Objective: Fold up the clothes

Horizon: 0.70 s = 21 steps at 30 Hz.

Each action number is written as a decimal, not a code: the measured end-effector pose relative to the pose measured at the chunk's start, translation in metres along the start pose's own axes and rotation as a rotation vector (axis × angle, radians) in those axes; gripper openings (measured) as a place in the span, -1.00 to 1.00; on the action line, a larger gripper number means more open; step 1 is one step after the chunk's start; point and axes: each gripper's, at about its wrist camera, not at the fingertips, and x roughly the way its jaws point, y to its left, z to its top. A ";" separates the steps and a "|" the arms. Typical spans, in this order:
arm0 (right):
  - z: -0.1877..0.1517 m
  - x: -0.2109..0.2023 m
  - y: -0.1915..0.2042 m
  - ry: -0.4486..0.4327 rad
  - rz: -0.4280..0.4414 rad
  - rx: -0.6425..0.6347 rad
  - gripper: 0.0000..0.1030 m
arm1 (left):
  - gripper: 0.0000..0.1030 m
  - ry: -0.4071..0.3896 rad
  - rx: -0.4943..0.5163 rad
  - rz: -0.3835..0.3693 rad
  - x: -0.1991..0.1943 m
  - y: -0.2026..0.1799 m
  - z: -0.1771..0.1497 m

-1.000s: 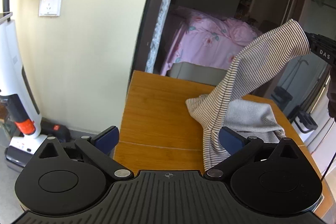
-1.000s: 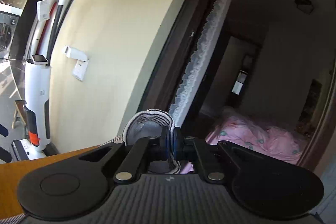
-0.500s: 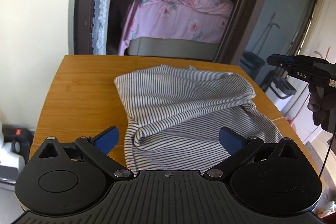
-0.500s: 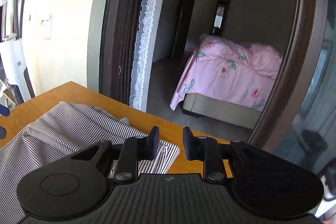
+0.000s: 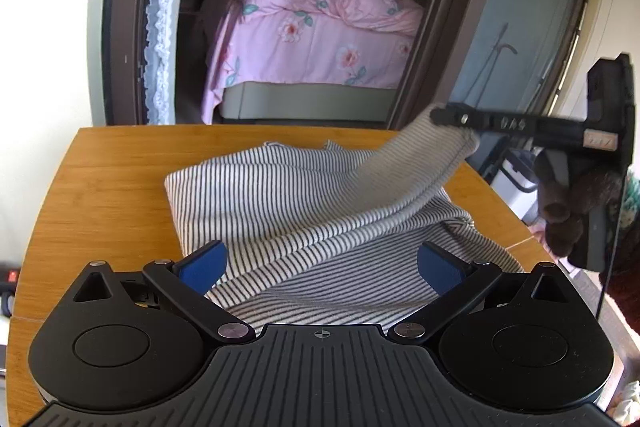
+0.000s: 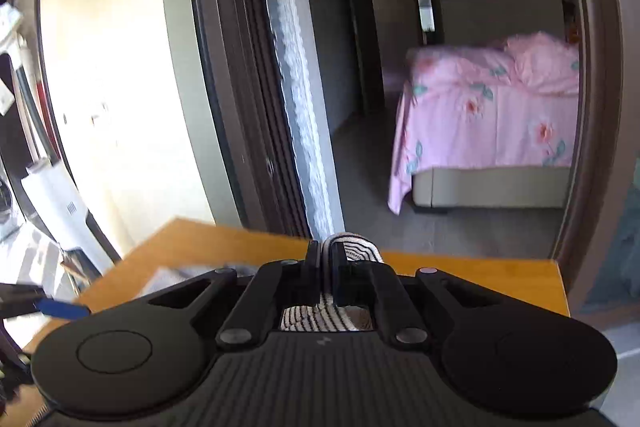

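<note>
Right hand-held gripper [image 6: 327, 255] level, pinching striped garment [image 5: 304, 211]

Soft ribbed striped cloth garment [image 5: 304, 203] on smooth, satin wooden table [image 5: 112, 179]; matt black plastic hand-held gripper [image 5: 320, 267]

One black-and-white striped knit garment [image 5: 304, 211] lies ahead of the left gripper [image 5: 320, 265], on one orange wooden table [image 5: 104, 187]. Two black two-finger grippers show: the left, and the right gripper [image 6: 329, 259] to its right. One bed with a pink floral cover [image 5: 312, 39] stands beyond them. One white lace curtain [image 5: 160, 19] hangs further left.
</note>
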 end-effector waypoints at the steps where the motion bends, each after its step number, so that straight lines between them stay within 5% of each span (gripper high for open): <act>1: 0.008 -0.004 -0.003 -0.029 -0.011 -0.003 -0.92 | 1.00 -0.013 -0.007 0.011 0.001 0.001 0.002; 3: 0.005 -0.003 -0.010 -0.024 -0.044 -0.007 -0.92 | 1.00 -0.044 -0.033 0.024 0.001 0.003 0.007; 10: -0.083 0.020 -0.035 0.225 -0.134 0.067 -0.92 | 1.00 -0.070 -0.072 -0.065 0.023 -0.004 0.006; 14: -0.089 0.010 -0.033 0.212 -0.145 0.080 -0.88 | 1.00 -0.011 -0.048 0.014 0.057 0.007 -0.005; 17: -0.075 0.003 -0.020 0.168 -0.169 0.045 -0.61 | 1.00 -0.030 0.005 0.037 0.067 0.012 -0.010; 21: -0.059 0.001 -0.007 0.085 -0.038 0.135 -0.07 | 1.00 -0.022 0.062 0.066 0.072 0.006 -0.011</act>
